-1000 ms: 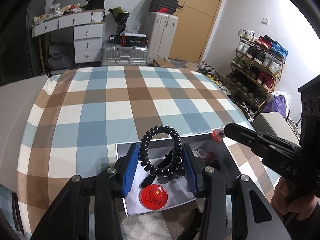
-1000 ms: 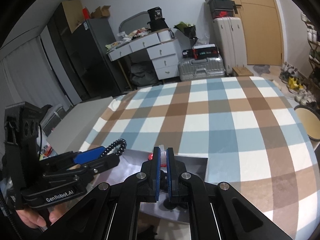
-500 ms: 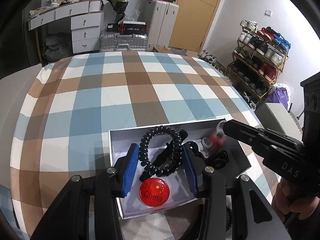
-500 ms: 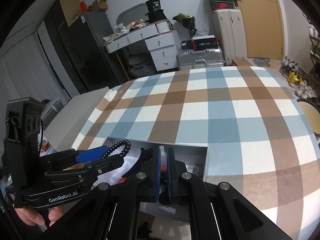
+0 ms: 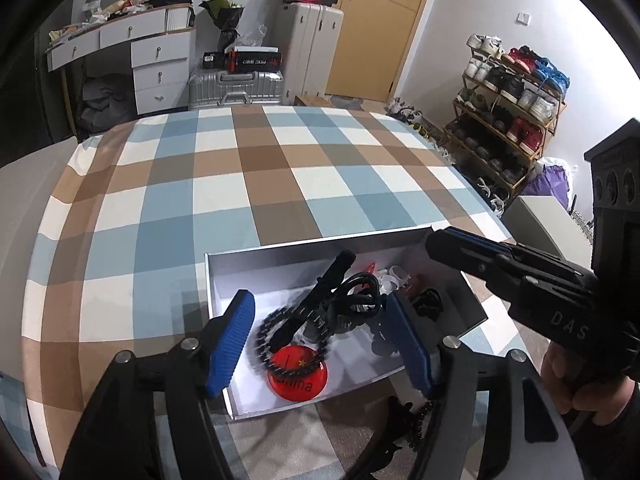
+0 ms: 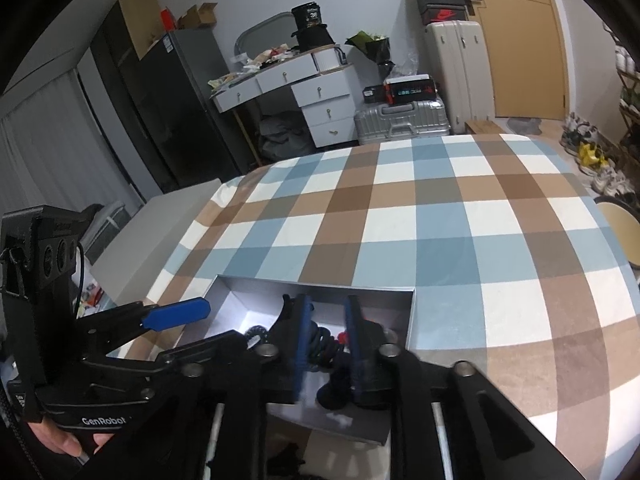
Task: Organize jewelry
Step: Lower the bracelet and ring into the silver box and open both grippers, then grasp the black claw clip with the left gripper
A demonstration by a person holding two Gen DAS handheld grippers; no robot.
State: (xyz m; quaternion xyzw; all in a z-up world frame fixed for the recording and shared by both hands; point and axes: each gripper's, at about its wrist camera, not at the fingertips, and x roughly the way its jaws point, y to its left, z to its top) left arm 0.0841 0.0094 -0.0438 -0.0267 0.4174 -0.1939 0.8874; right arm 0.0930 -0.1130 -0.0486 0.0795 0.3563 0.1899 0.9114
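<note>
Tray [image 5: 224, 276] of jewelry: left hand-held gripper [image 5: 320, 340] spread wide, right hand-held gripper [image 6: 326, 340] parted, both empty; withdraw vertically, avoiding snagging the coiled bracelet [image 5: 266, 330].

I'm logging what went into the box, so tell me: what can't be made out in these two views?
- Left wrist view: the beaded bracelet is motion-blurred, so its resting spot is unclear.
- Left wrist view: the red badge lettering is partly covered by the beads.
- Left wrist view: the dark item outside the box is hidden behind the left tongs.
- Right wrist view: the right tongs block most of the box contents.
</note>
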